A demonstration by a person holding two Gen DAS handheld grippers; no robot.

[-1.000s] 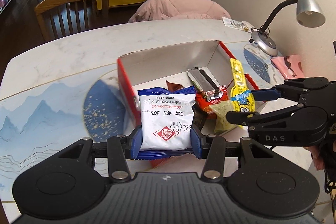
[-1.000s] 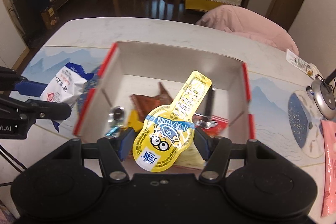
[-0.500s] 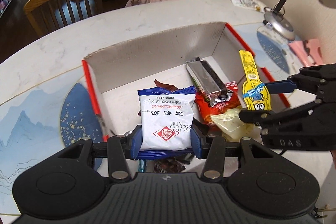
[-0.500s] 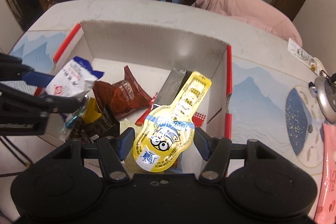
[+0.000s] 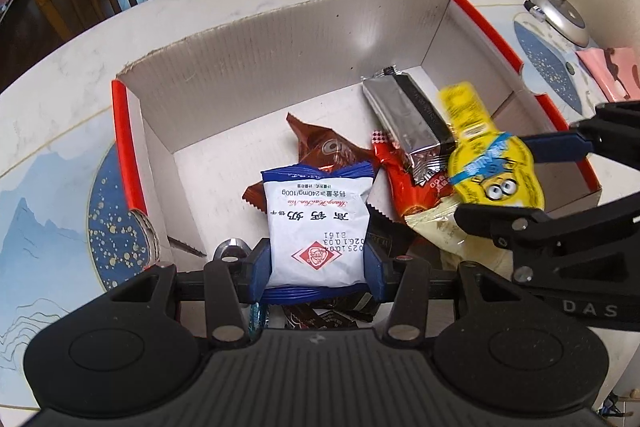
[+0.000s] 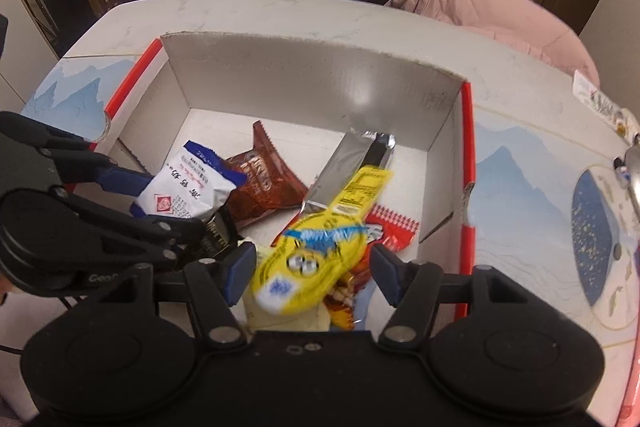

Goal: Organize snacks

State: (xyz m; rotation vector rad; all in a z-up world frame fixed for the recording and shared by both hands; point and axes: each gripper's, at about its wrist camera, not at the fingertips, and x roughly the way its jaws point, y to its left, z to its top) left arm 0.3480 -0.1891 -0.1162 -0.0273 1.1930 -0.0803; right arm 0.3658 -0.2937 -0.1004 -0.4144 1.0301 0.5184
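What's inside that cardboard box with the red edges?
The box holds a brown packet, a silver bar and a red wrapper. More packets lie beneath them, mostly covered.

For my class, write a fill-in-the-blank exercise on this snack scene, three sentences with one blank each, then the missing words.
1. The left gripper holds a white packet with ____ ends.
2. The yellow cartoon-eyed pouch lies tilted between the right gripper's blue pads, above the cardboard box with ____ edges.
3. The long silver foil bar lies ____ the box, partly on a red wrapper.

Missing words: blue; red; inside
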